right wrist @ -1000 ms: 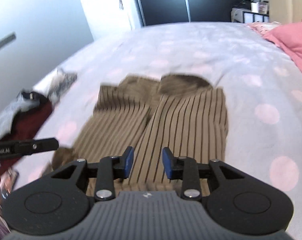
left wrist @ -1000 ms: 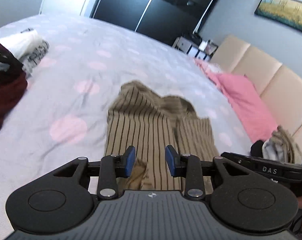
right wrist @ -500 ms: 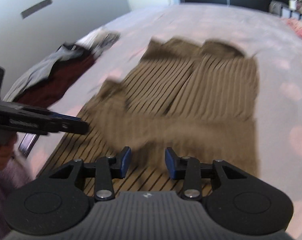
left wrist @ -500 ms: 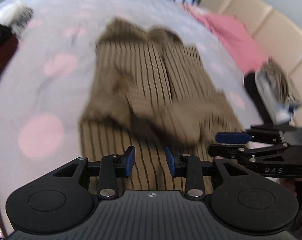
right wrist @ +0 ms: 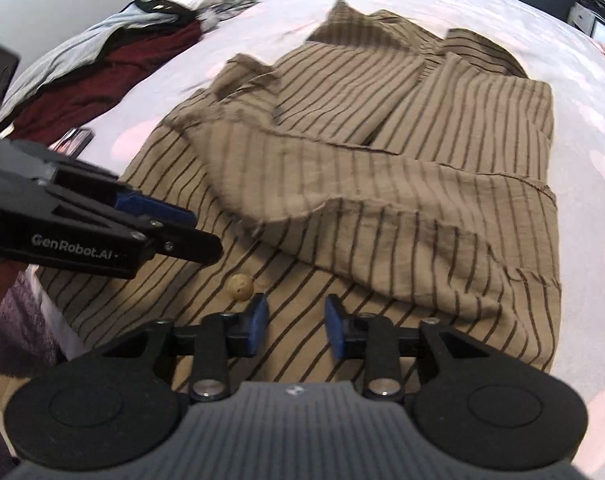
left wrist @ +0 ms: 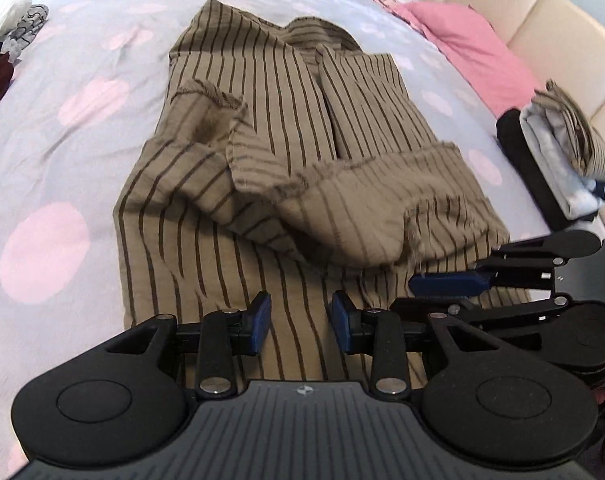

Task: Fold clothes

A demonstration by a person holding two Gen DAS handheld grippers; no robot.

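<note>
A tan shirt with dark stripes (left wrist: pixel 286 136) lies flat on the bed, its sleeves folded in across the body; it also shows in the right wrist view (right wrist: pixel 382 152). My left gripper (left wrist: pixel 300 322) is open and empty, just above the shirt's near hem. My right gripper (right wrist: pixel 296 326) is open and empty over the same hem, close to a round button (right wrist: pixel 240 287). Each gripper shows in the other's view: the right one (left wrist: pixel 454 282) at the shirt's right edge, the left one (right wrist: pixel 174 228) at its left edge.
The bedsheet (left wrist: pixel 82 92) is pale lilac with pink dots. A pile of dark red and grey clothes (right wrist: pixel 102 60) lies at the left. A stack of folded clothes (left wrist: pixel 562 152) and a pink pillow (left wrist: pixel 474 48) lie at the right by the beige headboard.
Both grippers have pulled back toward the shirt's near hem and tilted down. The sleeves that lay out of sight now rest folded across the shirt's body.
</note>
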